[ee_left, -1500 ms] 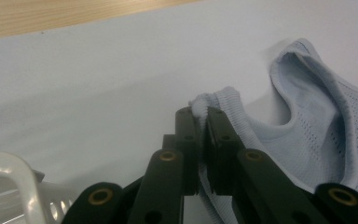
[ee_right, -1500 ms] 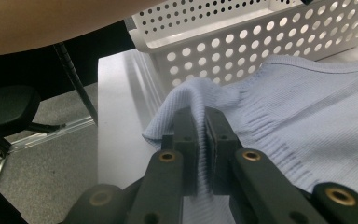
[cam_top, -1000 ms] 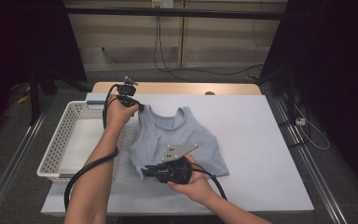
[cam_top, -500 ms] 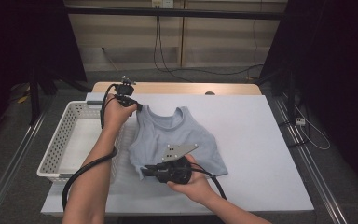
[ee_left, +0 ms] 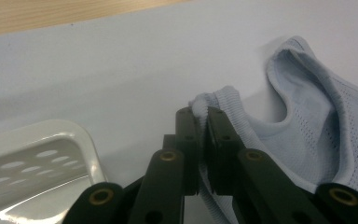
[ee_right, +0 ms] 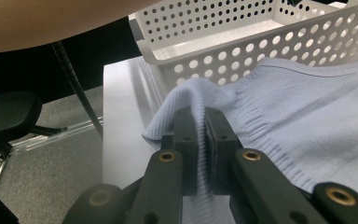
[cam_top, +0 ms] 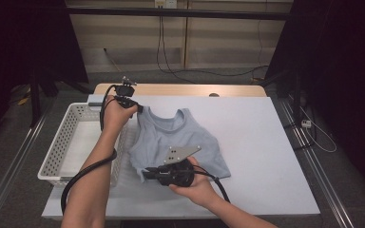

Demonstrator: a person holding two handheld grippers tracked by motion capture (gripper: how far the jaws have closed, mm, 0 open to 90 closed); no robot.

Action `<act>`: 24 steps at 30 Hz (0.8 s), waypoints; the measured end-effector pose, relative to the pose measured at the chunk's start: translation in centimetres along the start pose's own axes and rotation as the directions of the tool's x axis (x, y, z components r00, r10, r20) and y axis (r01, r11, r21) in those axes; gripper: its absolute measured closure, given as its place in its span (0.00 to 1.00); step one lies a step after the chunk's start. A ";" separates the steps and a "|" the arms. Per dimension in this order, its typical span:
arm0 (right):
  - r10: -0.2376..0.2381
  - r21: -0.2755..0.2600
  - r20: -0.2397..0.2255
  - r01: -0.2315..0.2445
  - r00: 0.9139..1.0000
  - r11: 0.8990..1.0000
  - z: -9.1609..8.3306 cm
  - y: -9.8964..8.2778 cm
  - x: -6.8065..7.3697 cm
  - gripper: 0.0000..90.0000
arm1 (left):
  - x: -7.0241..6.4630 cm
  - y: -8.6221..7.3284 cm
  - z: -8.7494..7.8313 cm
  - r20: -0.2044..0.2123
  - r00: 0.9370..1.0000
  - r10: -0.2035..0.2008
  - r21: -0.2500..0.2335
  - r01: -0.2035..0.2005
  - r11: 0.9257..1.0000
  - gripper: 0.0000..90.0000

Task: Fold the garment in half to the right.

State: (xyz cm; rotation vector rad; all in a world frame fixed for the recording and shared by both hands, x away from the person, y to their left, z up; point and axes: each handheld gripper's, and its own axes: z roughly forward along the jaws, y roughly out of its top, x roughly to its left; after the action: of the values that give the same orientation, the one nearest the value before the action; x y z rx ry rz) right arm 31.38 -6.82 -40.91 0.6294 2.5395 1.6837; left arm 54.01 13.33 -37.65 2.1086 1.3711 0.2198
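Top [cam_top: 178, 142] lies flat on the table just right of the basket [cam_top: 57, 152], long axis running away from the person. Left gripper [cam_top: 135, 108] pinches the far strap nearest the basket; right gripper [cam_top: 147, 172] pinches the near hem corner. Both jaws clamp cloth along the basket-side edge, so I judge a fold or lift turns on that edge.

Left gripper [cam_top: 138, 108] jaws clamped, right gripper [cam_top: 147, 171] jaws clamped, forearms extended
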 end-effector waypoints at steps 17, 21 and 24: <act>-0.007 -0.010 -0.014 0.007 1.000 1.000 0.2 0.3 0.2 0.95 | 0.3 -0.1 -0.8 -0.014 1.000 -0.009 0.000 0.009 1.000 0.94; -0.007 -0.012 -0.014 0.007 1.000 1.000 0.1 0.3 0.2 0.95 | 0.3 -0.1 -0.9 -0.013 1.000 -0.013 -0.004 0.013 1.000 0.94; -0.008 -0.012 -0.015 0.007 1.000 1.000 0.0 0.3 0.3 0.95 | 0.3 0.0 -1.1 -0.013 1.000 -0.013 -0.003 0.013 1.000 0.94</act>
State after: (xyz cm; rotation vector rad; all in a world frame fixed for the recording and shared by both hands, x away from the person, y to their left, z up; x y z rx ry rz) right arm 31.23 -6.58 -40.57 0.6082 2.5361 1.7065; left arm 53.64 13.99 -36.85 2.0993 1.3909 0.2304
